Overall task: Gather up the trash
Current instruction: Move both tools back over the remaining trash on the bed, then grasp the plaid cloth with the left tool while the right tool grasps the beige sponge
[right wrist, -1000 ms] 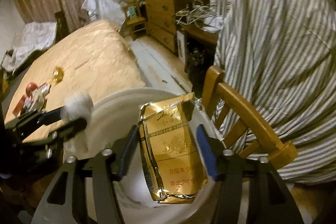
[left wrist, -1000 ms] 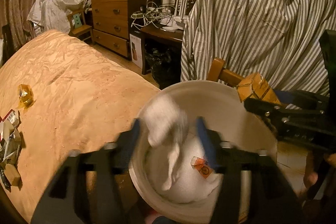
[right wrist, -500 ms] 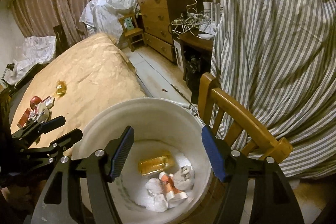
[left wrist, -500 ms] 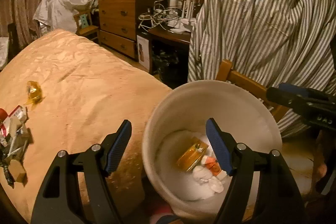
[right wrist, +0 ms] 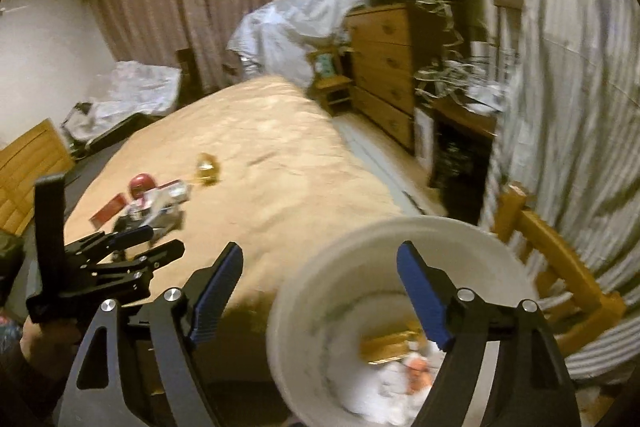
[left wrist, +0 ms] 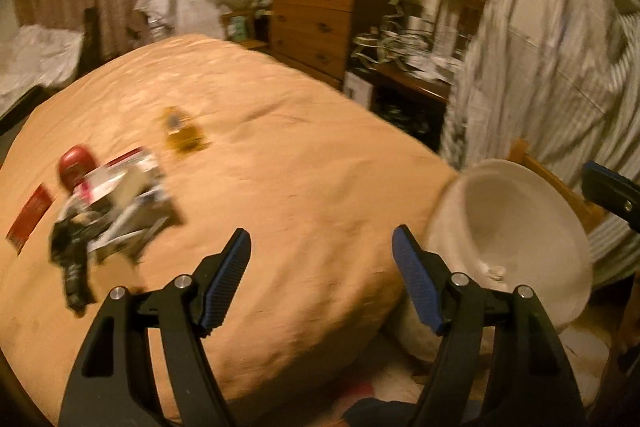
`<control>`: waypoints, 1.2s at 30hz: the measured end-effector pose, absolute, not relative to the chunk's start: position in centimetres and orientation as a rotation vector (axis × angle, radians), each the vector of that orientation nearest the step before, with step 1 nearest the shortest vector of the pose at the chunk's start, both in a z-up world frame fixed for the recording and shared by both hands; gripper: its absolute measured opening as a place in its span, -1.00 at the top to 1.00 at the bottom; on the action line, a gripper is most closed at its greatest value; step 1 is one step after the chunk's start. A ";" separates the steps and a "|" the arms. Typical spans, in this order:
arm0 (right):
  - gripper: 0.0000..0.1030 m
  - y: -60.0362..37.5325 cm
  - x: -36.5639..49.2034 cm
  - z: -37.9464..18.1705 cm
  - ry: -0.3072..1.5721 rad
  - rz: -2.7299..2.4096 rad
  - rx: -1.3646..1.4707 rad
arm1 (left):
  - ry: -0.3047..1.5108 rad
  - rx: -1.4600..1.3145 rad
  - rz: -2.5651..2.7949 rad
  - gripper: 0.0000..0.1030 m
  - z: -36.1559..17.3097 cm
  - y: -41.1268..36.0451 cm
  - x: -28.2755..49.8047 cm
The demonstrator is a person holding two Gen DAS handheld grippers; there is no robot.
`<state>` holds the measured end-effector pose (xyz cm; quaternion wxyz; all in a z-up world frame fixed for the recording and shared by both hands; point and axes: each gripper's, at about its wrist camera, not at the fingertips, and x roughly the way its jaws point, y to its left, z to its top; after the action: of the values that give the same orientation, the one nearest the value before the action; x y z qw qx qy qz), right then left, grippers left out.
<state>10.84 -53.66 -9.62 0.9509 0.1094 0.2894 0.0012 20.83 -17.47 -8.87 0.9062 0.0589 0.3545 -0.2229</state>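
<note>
White bucket (right wrist: 400, 307) behind me, I'd steer both empty, wide-open grippers, left gripper (left wrist: 320, 291) and right gripper (right wrist: 320, 299), low toward the litter pile (left wrist: 116, 211).

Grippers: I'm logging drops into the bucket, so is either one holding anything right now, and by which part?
Nothing is held. The left gripper and right gripper are both open and empty; the right's jaws have just been opening.

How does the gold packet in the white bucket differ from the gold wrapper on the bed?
The gold packet is boxy and lies inside the white bucket among white tissues. The gold wrapper is crumpled and lies alone on the bedspread, uncollected. Both are shiny gold trash.
</note>
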 end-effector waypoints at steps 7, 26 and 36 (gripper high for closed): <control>-0.63 -48.0 12.9 -10.1 0.624 0.099 0.192 | 0.719 0.033 -0.221 -0.36 -9.5 -6.8 23.4; -0.65 -37.7 18.4 -14.2 0.761 0.259 0.134 | 0.913 -0.142 -0.056 0.49 -17.5 7.1 30.2; -0.65 -30.9 22.0 -16.5 0.815 0.377 0.076 | 0.931 -0.099 -0.090 0.39 -16.4 13.6 26.4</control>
<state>21.98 -30.88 -16.48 0.9001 0.0369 0.3939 0.1824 26.38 13.58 -16.40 0.8914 -0.0478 0.4486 -0.0435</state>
